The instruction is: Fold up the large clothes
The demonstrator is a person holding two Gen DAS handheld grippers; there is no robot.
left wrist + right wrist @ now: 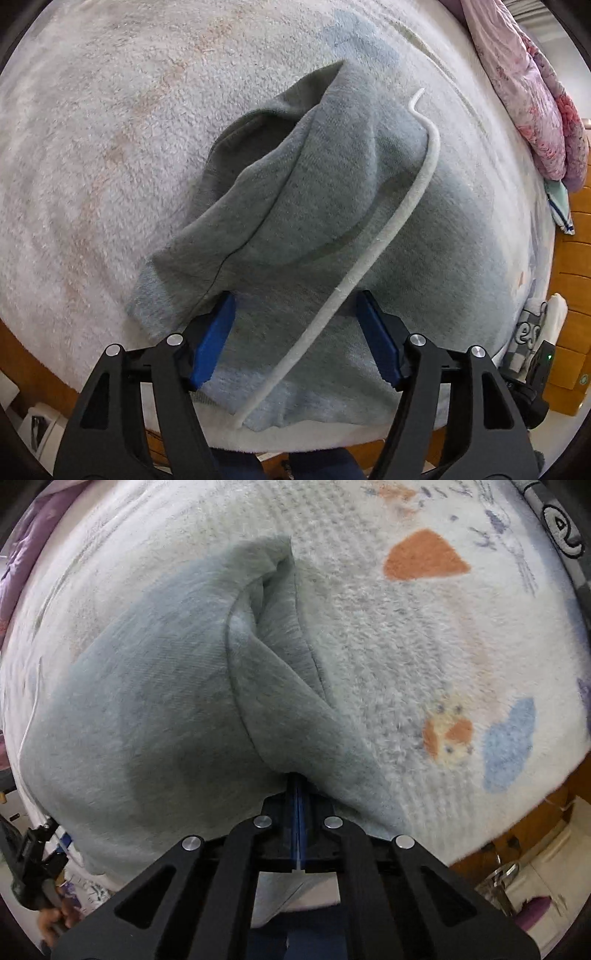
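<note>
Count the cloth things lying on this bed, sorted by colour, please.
Grey: 1, the grey hoodie with its white drawstring.
Pink: 1, the pink floral quilt.
White patterned: 1, the fleece blanket underneath.
Total: 3.

The grey hoodie [295,206] lies rumpled across the centre and lower half of the left wrist frame, its hood gaping open toward upper centre. Its white drawstring [391,229] curves from upper right down to the bottom edge.
</note>
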